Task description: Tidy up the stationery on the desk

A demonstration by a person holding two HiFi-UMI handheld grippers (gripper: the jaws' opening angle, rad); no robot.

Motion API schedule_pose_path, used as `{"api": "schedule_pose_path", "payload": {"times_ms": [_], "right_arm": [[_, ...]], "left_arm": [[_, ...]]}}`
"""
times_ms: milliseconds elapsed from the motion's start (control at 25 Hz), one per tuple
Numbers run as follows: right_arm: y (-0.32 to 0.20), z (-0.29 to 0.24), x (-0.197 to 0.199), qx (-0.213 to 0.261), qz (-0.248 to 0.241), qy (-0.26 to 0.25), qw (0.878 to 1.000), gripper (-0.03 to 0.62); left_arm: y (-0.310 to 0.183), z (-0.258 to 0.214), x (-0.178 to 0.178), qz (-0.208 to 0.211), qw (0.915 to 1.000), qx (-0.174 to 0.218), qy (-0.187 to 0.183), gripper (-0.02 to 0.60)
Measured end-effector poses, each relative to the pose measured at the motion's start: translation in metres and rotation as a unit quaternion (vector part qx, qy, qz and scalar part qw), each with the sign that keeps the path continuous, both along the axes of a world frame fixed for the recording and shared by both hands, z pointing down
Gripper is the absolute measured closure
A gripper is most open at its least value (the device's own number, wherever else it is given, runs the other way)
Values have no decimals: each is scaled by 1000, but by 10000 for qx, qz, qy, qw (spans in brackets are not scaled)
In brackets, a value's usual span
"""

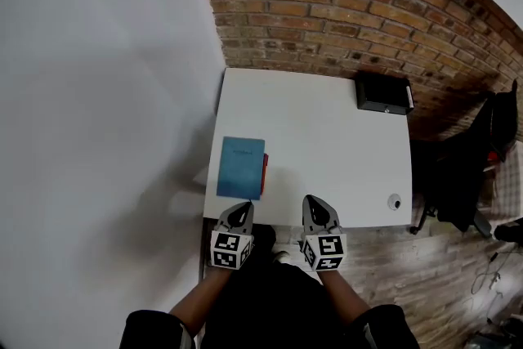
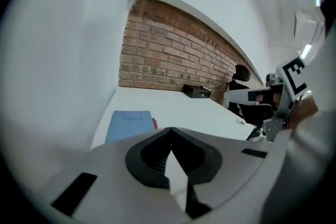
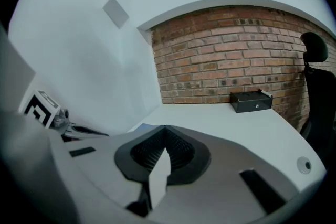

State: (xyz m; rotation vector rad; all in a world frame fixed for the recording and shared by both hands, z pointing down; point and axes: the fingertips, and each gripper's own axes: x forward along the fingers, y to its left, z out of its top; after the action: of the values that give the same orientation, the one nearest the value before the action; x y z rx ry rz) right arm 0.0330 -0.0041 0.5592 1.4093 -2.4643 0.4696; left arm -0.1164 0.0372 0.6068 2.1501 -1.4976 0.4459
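A blue notebook [image 1: 241, 167] lies on the left part of the white desk [image 1: 327, 143], with a red thing [image 1: 264, 173] showing along its right edge. The same blue notebook [image 2: 128, 124] appears in the left gripper view, beyond the jaws. My left gripper [image 1: 239, 212] hovers at the desk's near edge, just below the notebook, jaws shut and empty. To its right, my right gripper [image 1: 317, 208] hangs over the near edge, also shut with nothing in it. In both gripper views the jaws meet tip to tip.
A black box [image 1: 383, 93] stands at the far right corner of the desk, against the brick wall [image 1: 343, 4]. A small round grommet [image 1: 394, 202] sits near the desk's front right corner. A dark office chair [image 1: 470, 167] stands to the right on the wooden floor.
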Motion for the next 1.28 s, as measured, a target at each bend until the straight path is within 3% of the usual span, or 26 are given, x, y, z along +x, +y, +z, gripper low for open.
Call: {"api": "schedule_pose_path", "payload": {"times_ms": [320,600,1280], "right_arm": [[82,-27,39,209,45,-190,9996,572],[142,-37,47,177,92,-272,9994,572],[183,-57,20,511,61,-41,9987,572]], "left_arm": [[74,-51,22,-110,9990,383,-211,568],[130,-79,28,-160,9978,585,-263,568],[163,-78,14,-66,9976,663,-165,568]]}}
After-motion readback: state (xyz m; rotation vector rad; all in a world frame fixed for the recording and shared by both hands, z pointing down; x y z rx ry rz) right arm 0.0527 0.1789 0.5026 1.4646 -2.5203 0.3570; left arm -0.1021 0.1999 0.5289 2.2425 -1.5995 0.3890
